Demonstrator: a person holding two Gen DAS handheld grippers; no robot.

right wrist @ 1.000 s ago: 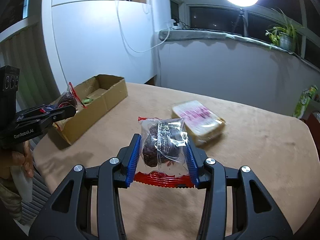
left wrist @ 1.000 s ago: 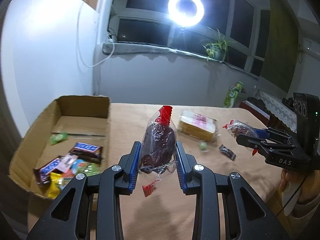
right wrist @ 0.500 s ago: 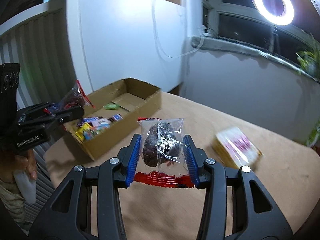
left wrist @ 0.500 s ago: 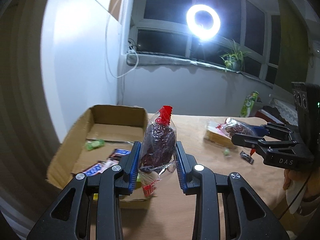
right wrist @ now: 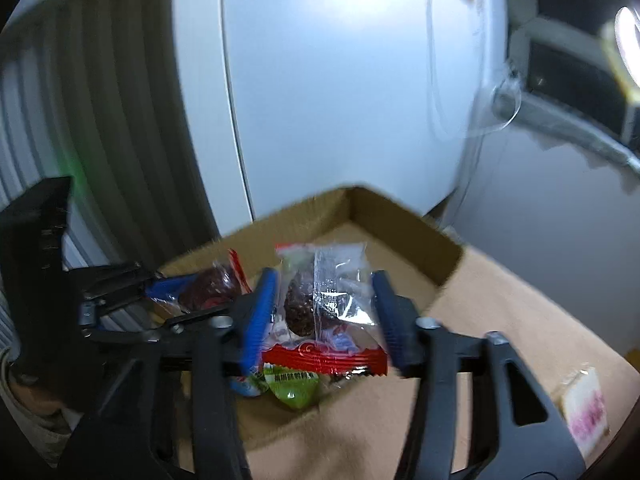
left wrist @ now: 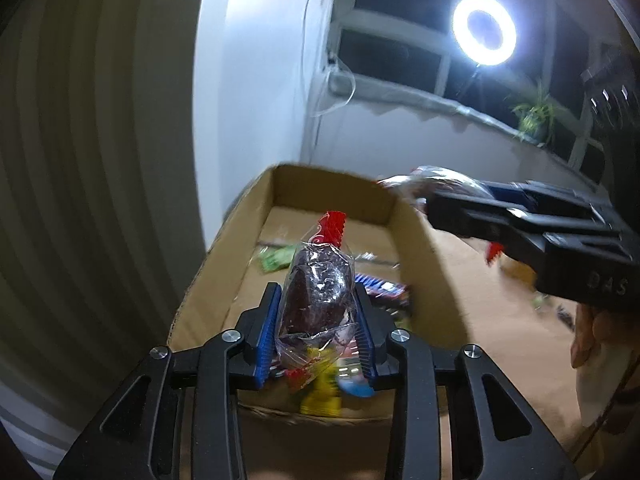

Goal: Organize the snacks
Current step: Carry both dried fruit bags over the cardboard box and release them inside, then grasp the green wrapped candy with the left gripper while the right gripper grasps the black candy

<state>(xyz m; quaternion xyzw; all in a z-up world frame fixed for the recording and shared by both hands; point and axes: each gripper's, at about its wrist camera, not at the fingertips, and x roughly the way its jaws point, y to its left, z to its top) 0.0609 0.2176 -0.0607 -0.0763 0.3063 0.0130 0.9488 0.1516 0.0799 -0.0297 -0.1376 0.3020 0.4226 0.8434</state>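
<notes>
1. Two clear snack packets with dark brown contents and red crimped ends hang over the open cardboard box [left wrist: 416, 240]. One packet [left wrist: 318, 292] sits upright between the blue pads of the left gripper [left wrist: 319, 320]; the other packet [right wrist: 326, 300] lies between the blue pads of the right gripper [right wrist: 324, 312].
2. The left gripper's jaws are opening, yet both pads look to be still against the wrapper, so the packet stands held above the near end of the box.
3. The right gripper's jaws are opening too. Here a gap shows between the right-hand pad and the wrapper, while the left-hand pad sits at the packet's edge; the blur keeps me from saying whether it touches.
4. Inside the box lie other wrapped snacks: a green sachet [right wrist: 294, 386], a yellow wrapper [left wrist: 320, 396] and a dark bar [left wrist: 380, 290].
5. The box rests on a tan table [right wrist: 520, 320], near a white wall.
6. A pink-and-white packet [right wrist: 586, 404] lies apart on the table, at the right wrist view's lower right.
7. A ring light [left wrist: 484, 30] glows by the dark window.
</notes>
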